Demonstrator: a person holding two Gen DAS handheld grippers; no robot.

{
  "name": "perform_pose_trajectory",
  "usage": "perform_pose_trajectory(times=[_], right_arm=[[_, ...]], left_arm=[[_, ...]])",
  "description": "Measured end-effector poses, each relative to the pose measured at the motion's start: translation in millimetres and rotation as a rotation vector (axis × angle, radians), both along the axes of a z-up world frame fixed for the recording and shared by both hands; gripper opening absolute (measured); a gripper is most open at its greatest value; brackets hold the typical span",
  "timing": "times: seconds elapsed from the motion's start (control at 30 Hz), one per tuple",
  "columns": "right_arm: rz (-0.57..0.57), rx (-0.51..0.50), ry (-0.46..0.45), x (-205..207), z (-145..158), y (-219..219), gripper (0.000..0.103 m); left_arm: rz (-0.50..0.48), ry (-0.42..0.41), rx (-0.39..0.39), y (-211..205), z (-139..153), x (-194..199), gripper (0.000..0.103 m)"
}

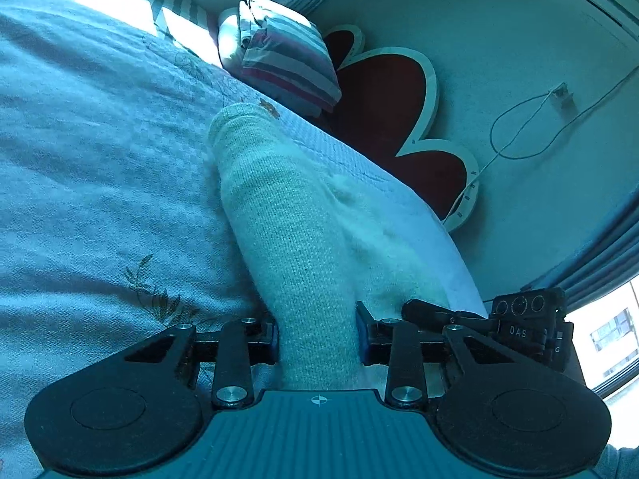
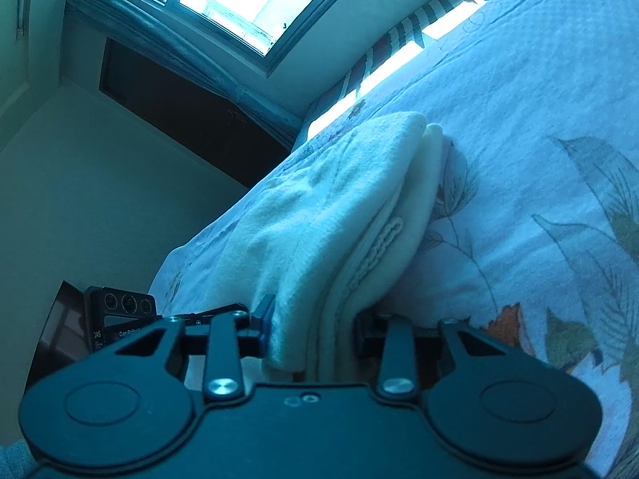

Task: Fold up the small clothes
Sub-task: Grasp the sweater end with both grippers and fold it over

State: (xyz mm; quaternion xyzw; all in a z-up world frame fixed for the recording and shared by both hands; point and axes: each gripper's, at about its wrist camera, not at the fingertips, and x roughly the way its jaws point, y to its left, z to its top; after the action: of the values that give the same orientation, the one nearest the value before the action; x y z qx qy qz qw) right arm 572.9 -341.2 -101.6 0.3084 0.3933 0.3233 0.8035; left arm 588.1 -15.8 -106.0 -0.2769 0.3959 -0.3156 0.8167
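- bed [image 1: 80,159] has a pale quilted bedspread [image 2: 519,119] with leaf prints
- cream knit garment [image 1: 287,219] lies on it
- striped folded bedding [image 1: 287,56] beyond the garment, by the headboard [image 1: 383,99]

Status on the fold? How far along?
Done: the cream knit garment already lies doubled in layers on the floral bedspread. In hand: the left gripper and right gripper each have their jaws pinched on an end of it. Left: whatever fold follows and setting it down flat; no finished pile of small clothes is visible.
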Motion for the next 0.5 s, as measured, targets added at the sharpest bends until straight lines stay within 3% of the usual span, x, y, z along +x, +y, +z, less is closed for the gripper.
perform_pose_trajectory(times=[0.3,0.5], right_arm=[[0.017,-0.020,-0.143,-35.6,62.2,7.7,0.034],[0.046,-0.028,-0.206,-55.0,100.7,29.6,0.034]], left_arm=[[0.002,-0.132,0.010,2.9,65.4,-30.6,0.032],[0.024,-0.186,0.027,40.5,99.7,-60.2,0.032]])
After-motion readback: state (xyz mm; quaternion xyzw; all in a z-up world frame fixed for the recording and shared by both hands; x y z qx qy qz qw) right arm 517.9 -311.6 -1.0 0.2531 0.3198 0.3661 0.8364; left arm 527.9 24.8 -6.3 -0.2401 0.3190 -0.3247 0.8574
